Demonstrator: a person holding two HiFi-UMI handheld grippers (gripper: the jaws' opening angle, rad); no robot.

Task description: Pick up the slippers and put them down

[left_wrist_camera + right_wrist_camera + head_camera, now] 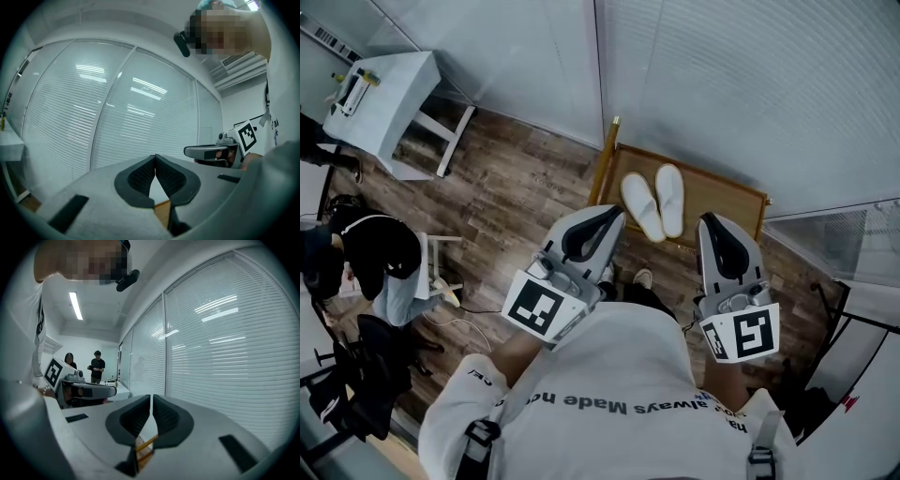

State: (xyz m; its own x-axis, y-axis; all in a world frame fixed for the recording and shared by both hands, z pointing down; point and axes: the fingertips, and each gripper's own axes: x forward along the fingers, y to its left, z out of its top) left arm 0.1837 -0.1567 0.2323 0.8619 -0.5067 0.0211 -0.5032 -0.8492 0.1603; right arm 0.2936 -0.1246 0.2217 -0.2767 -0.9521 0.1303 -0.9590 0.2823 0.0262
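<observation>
In head view, L gripper (615, 216) & R gripper (713, 223) are covering the near edge of the wooden tray (712, 180). In both gripper views the gripper bodies are hiding the slippers (643, 208); only a wood sliver is showing btw the jaws. Seated person (382, 267) is getting cut off at head view's left edge. Two people (96, 365) are standing too far off to tell what they're holding.

white table (401, 82) beside closed blinds (750, 84) (wood-plank floor (511, 197) below)

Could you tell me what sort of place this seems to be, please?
Probably an office or lab room: wall-length slatted blinds, a wood-plank floor, a white table and a ceiling strip light.
</observation>
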